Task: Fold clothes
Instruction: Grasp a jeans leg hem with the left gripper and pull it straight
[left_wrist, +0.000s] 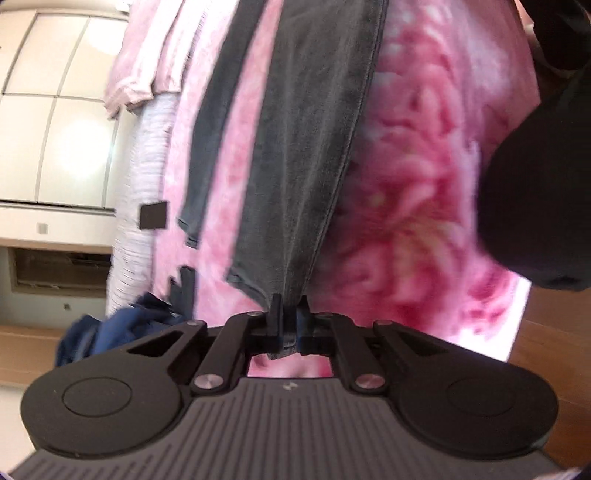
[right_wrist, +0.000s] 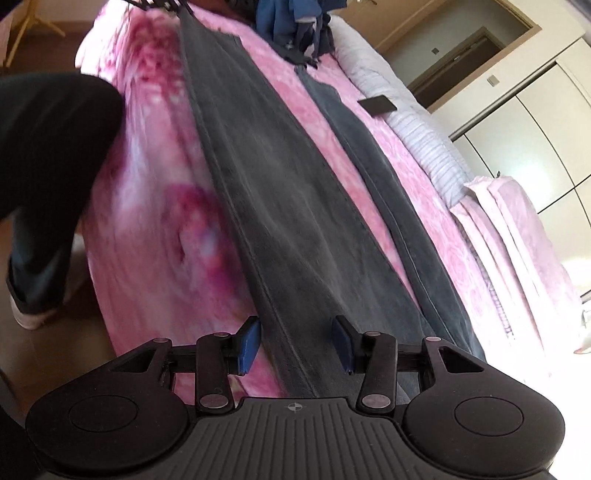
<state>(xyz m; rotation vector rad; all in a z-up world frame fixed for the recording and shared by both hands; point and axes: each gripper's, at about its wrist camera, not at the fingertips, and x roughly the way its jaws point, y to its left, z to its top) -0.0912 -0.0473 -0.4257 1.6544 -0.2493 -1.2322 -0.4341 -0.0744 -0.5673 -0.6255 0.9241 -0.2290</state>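
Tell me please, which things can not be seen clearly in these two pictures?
- Grey garment: its upper part is cut off by the top edge in the left wrist view.
- Blue clothes pile: cut off by the top edge in the right wrist view.
- Pink blanket: pattern blurred in both views.

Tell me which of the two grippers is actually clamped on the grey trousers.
The left gripper: its jaws are shut on an end of the grey trousers. The right gripper is open, its fingers either side of a trouser leg, not pinching it.
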